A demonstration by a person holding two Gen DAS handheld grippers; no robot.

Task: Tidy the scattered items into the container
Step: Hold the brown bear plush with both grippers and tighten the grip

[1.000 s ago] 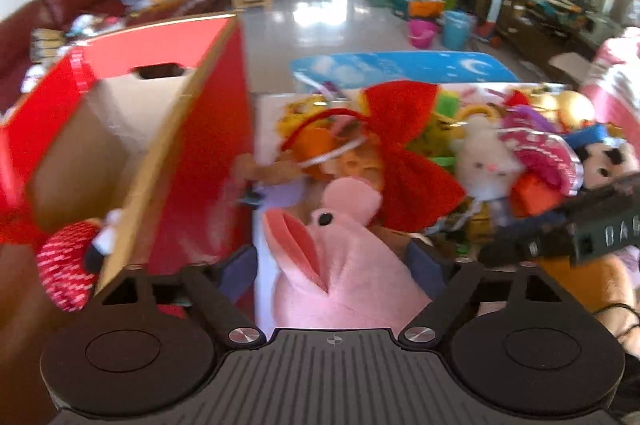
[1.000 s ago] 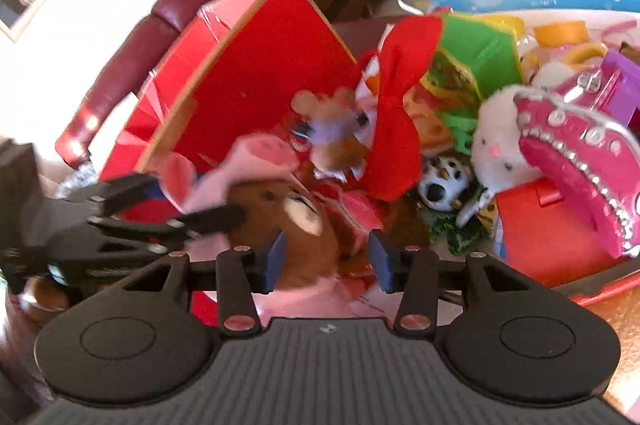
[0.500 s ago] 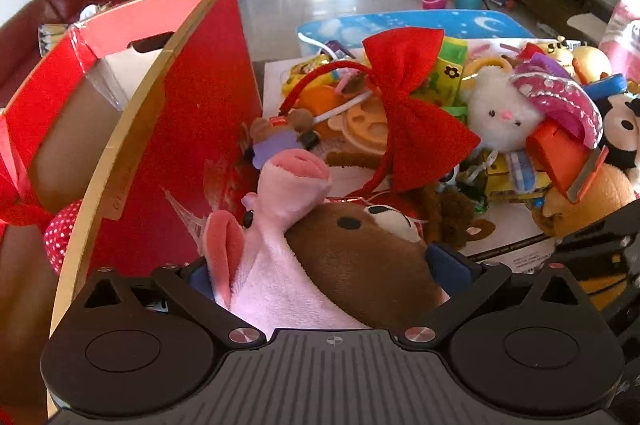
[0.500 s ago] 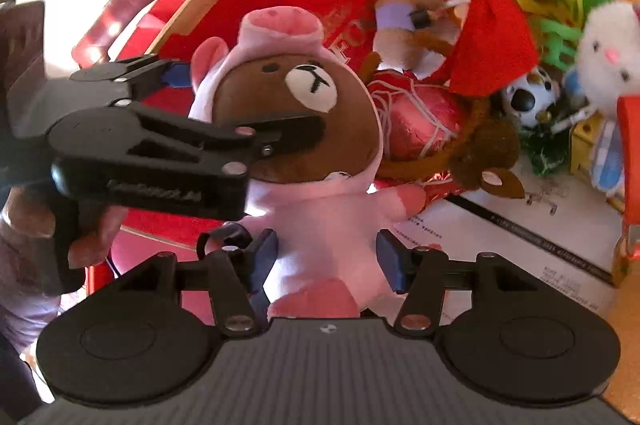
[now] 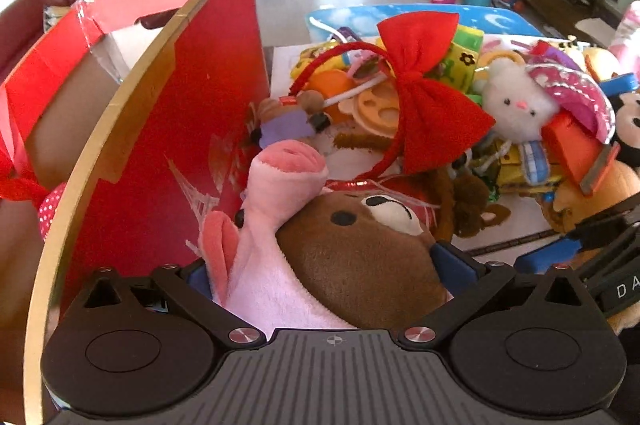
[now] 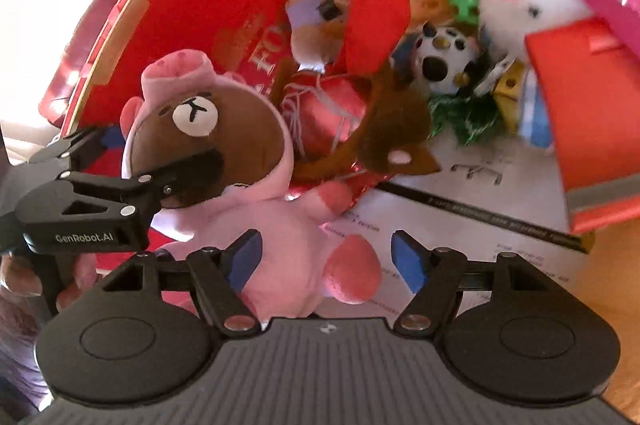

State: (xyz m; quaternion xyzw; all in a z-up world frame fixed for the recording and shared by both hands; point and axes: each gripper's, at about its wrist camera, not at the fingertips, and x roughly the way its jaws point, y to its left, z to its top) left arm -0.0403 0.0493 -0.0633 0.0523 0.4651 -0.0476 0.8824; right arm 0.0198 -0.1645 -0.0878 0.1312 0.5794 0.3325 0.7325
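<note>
A: Cluttered toy room, pile on a white sheet [image 6: 460, 209]. Red box [image 5: 168, 129] stands left of your pile.

B: The bear [image 6: 240, 161]?

A: Against the box wall, long axis along your tongs. Left gripper [image 5: 320, 265] is spread wide around its head, contact unclear. Right gripper [image 6: 326, 257] has just been opening, jaws clear of the legs between them.

B: Looks?

A: Brown plush in pink pig suit, soft.

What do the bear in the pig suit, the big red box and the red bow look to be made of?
Bear in the pig suit: soft plush, fuzzy nap. Red box: likely cardboard, glossy red facing, raw tan edge. Red bow: matte fabric, probably felt or velvet, with soft folds.
</note>
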